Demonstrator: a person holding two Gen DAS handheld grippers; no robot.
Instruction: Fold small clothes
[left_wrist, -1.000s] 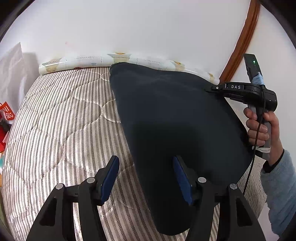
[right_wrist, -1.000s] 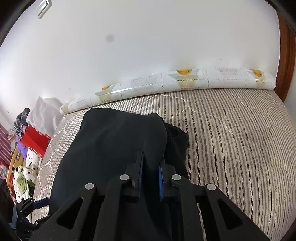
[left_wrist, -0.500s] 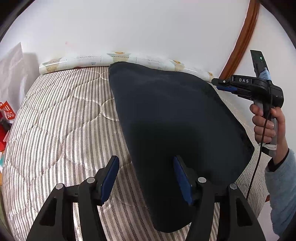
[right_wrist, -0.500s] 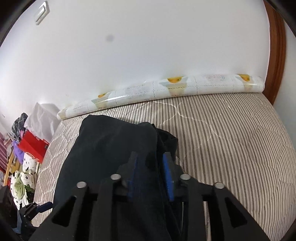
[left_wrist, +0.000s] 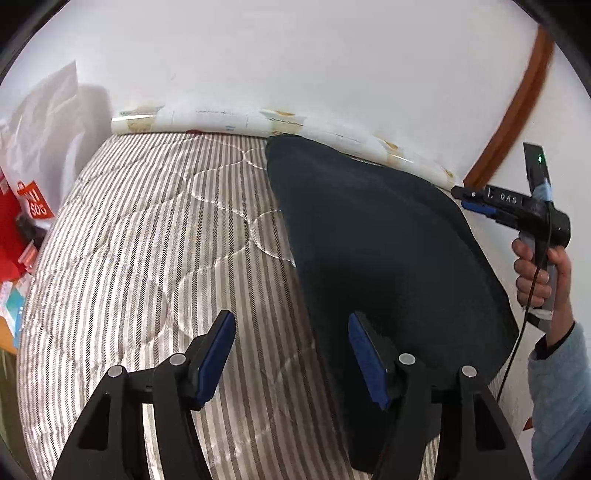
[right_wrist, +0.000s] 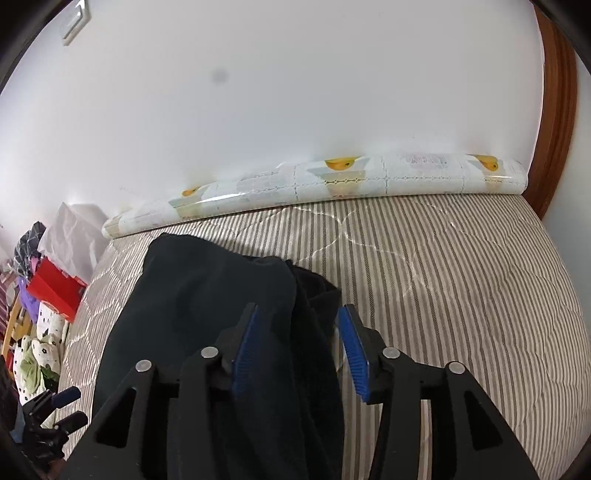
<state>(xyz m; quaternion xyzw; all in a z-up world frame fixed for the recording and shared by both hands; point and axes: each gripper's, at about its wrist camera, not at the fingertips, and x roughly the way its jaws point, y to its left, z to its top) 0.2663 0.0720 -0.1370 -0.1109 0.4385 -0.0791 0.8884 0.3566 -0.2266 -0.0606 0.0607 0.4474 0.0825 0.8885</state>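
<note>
While the dark garment (left_wrist: 376, 258) lies folded flat on the striped mattress (left_wrist: 147, 258), a release step is judged in hand. Right gripper (right_wrist: 299, 343): jaws just opened, cloth between the pads but unpressed. Left gripper (left_wrist: 291, 354): parted wide, nothing held, beside the garment's edge. Next called for: a fresh edge to be pinched and folded over.

1. Left tongs (left_wrist: 291, 360) — black frame, blue pads, silver screws.
2. Right tongs (right_wrist: 301, 349) — same build; its side reads "DAS", with a green light and black cable.
3. Sleeve (left_wrist: 561, 398) — light blue fleece.
</note>
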